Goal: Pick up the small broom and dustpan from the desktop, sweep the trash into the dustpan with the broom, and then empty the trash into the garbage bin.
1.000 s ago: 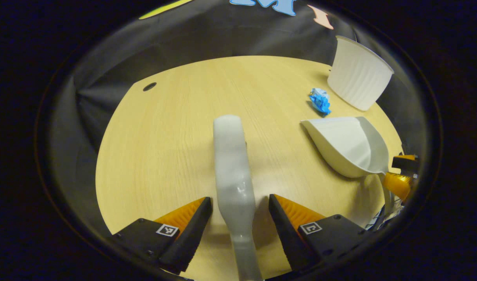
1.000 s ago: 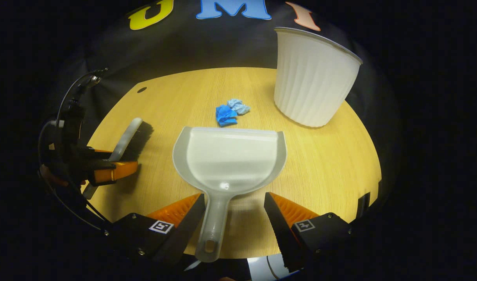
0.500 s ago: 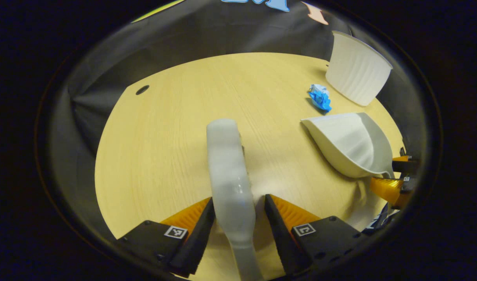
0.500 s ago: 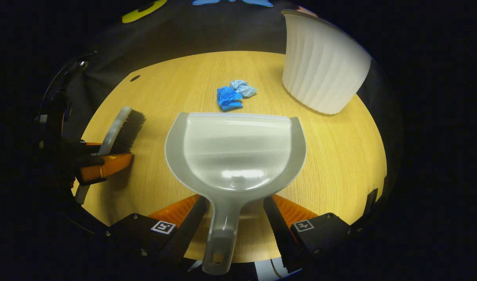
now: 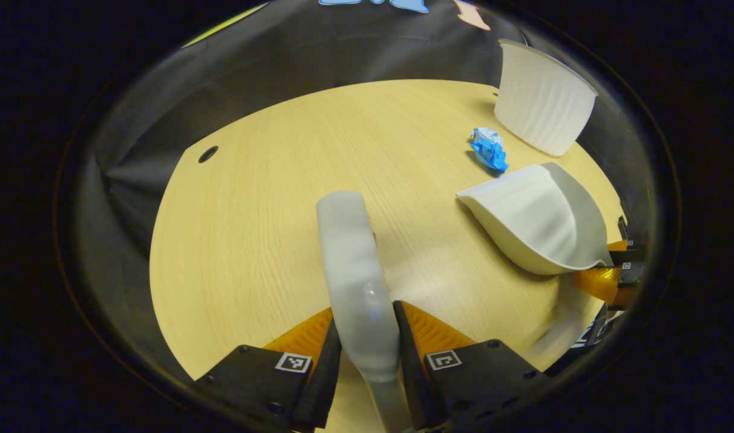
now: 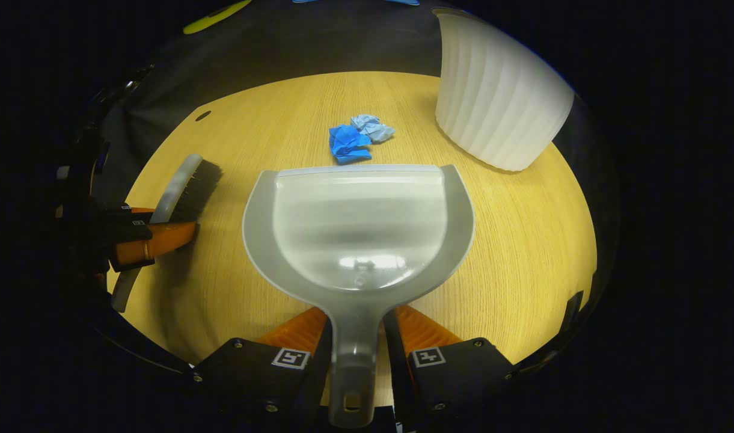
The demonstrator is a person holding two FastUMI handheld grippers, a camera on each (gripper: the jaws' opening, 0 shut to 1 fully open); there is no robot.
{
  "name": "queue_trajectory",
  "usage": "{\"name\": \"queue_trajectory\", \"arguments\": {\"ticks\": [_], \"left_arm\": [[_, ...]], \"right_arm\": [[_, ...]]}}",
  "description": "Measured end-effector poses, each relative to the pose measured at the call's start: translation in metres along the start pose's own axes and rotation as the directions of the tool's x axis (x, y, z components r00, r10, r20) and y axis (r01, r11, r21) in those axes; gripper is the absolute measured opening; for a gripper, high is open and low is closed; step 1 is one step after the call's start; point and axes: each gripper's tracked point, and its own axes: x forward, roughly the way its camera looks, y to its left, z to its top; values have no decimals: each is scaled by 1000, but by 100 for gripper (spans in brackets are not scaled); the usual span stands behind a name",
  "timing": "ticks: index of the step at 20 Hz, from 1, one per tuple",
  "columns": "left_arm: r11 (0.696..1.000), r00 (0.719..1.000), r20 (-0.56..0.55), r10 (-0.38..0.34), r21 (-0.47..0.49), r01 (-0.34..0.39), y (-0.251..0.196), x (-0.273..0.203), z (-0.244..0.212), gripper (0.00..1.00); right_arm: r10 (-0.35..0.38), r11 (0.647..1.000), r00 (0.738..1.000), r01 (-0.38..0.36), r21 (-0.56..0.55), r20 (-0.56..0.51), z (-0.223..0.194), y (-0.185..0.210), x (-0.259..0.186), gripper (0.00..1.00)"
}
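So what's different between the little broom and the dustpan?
The broom is long and narrow with dark bristles along one side; the dustpan is a wide, empty scoop. The broom is held in the left hand-held gripper, while the dustpan's handle sits in the right hand-held gripper. The dustpan's open edge lies just short of the blue crumpled trash; the broom is off to the side. Both are pale plastic and gripped by their handles.

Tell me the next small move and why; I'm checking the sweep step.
Probably lift the broom and carry its bristles behind the blue paper wad. Both claws look shut: the left claw on the broom handle, the right claw on the dustpan handle. The dustpan's front edge already faces the wad, which lies before it near the white bin.
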Motion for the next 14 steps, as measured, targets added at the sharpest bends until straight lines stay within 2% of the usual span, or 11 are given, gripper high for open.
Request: {"name": "queue_trajectory", "arguments": {"ticks": [2, 4, 9, 12, 14], "left_arm": [[1000, 1000, 5, 2, 10, -2, -1, 2, 4, 55], [1000, 1000, 11, 6, 20, -6, -2, 5, 7, 53], [1000, 999, 35, -4, 15, 4, -8, 10, 27, 55], [999, 998, 55, -8, 38, 6, -17, 19, 48, 53], [998, 998, 65, -12, 64, 8, -24, 27, 64, 55]], "right_arm": [[-2, 1000, 1000, 2, -1, 10, 2, -1, 5, 47], [4, 1000, 1000, -4, -16, 10, 2, -3, -1, 35], [21, 998, 1000, -21, -56, 3, 2, -14, 2, 35], [33, 996, 999, -33, -83, 3, 3, -25, -1, 35], [40, 994, 999, -40, -97, 1, 4, -32, 0, 35]]}}
